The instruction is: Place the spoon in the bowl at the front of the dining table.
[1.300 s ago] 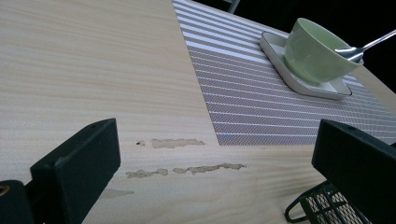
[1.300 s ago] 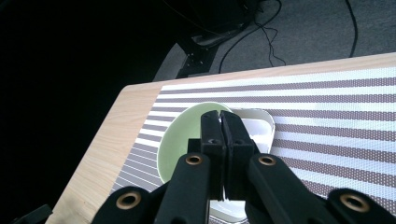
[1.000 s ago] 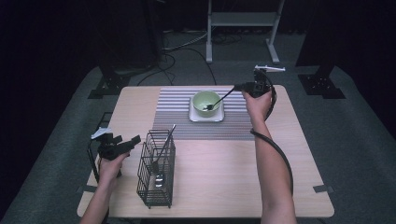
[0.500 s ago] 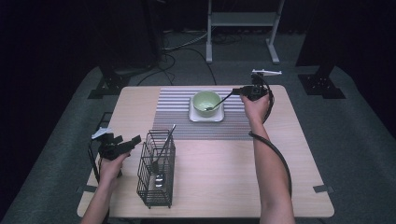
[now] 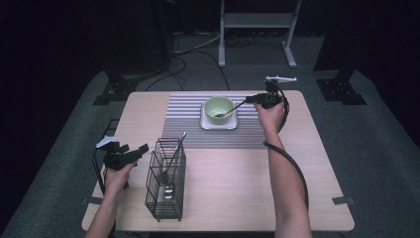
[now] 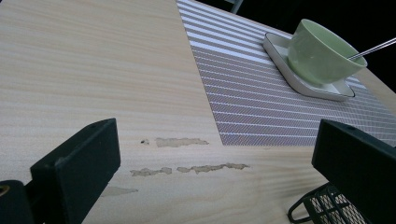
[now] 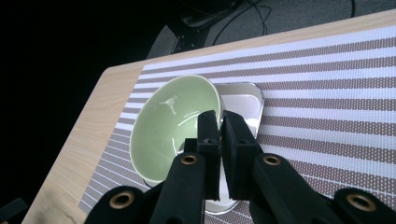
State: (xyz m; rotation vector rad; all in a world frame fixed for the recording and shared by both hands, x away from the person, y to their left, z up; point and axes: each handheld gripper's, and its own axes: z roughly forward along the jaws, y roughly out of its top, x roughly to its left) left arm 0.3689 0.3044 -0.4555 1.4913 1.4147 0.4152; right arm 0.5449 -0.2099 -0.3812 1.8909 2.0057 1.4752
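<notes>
From above, the spoon (image 5: 233, 108) is a thin dark line, and you cannot make out its tip inside the green bowl (image 5: 219, 106). In the right gripper view your own right claw (image 5: 251, 99) covers nearly all of the spoon. What shows past the jaw tips is a pale streak on the bowl's inner wall. The cutlery in the wire basket (image 5: 166, 183), well away from the bowl toward you, is hard to read through the mesh. In the left gripper view, one corner of that basket is cut off at the bottom edge.

The spoon is slim and metallic. Its head lies in the bowl and its handle slants up over the rim on the bowl's right. The bowl sits on a white square saucer (image 5: 218, 124) on the striped placemat (image 5: 188, 124).

Your right claw, just right of the bowl, pinches the handle's end. Its jaws have just been easing apart and now leave a narrow slit with the handle between them. Your left claw (image 5: 138, 150) is spread wide and empty. It hovers over bare counter (image 5: 237, 188), far from the bowl and beside the basket.
</notes>
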